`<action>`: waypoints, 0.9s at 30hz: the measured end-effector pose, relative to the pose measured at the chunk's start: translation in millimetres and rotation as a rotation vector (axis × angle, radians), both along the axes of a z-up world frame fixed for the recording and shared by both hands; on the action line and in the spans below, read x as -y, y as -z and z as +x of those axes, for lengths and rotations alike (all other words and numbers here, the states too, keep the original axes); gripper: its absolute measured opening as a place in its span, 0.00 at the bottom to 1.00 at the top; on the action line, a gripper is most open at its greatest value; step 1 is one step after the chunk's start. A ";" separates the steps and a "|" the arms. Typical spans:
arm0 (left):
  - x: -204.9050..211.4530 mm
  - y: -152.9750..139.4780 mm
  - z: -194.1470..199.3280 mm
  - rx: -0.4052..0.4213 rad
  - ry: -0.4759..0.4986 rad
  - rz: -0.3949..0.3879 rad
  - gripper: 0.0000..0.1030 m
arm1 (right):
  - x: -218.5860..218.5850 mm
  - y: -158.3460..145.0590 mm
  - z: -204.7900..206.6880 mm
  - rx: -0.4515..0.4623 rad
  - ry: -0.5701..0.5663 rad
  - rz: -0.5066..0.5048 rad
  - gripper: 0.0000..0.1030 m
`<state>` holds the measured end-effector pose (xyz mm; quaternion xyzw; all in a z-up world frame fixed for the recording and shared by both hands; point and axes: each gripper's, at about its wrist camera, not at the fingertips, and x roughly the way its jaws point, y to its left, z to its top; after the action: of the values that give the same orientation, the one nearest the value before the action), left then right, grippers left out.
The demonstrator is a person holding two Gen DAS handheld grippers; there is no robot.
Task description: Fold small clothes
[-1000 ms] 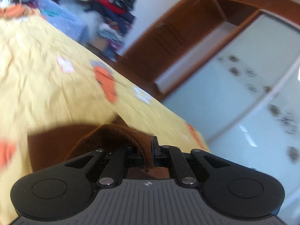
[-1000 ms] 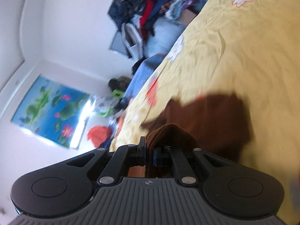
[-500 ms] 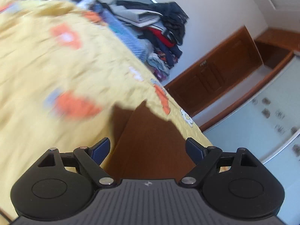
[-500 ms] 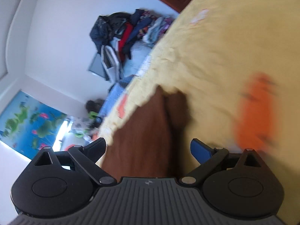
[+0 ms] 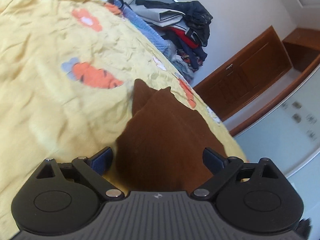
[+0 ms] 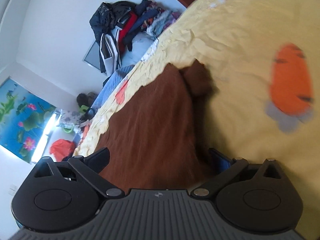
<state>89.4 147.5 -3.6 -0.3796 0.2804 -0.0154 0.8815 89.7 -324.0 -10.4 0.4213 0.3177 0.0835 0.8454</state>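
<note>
A small brown knitted garment lies flat on a yellow bedsheet printed with orange carrots and flowers. It also shows in the right wrist view, with a folded corner at its far end. My left gripper is open, its jaws spread wide over the near edge of the garment and holding nothing. My right gripper is open too, jaws spread over the garment's near edge, empty.
A heap of mixed clothes is piled at the far end of the bed, also in the right wrist view. A brown wooden cabinet and a frosted glass wardrobe door stand to the right. A lotus poster hangs on the wall.
One second ago both grippers were shut on the brown garment and held it up. They have let go and opened wide. The garment now lies flat on the sheet.
</note>
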 end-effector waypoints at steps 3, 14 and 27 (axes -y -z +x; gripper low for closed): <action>12.8 -5.6 8.3 -0.072 -0.002 0.128 0.40 | -4.3 5.0 13.5 -0.023 -0.013 -0.024 0.38; 28.4 -14.2 9.1 -0.139 0.050 0.308 0.13 | 8.7 25.1 6.0 -0.062 -0.029 0.077 0.21; 38.8 -38.3 -11.9 -0.108 0.087 0.397 0.11 | 10.1 4.1 -12.8 -0.018 -0.070 0.128 0.21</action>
<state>77.5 108.6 34.7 -0.1863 0.3410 0.0223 0.9211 76.9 -334.1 -14.5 0.4638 0.3336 0.1293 0.8105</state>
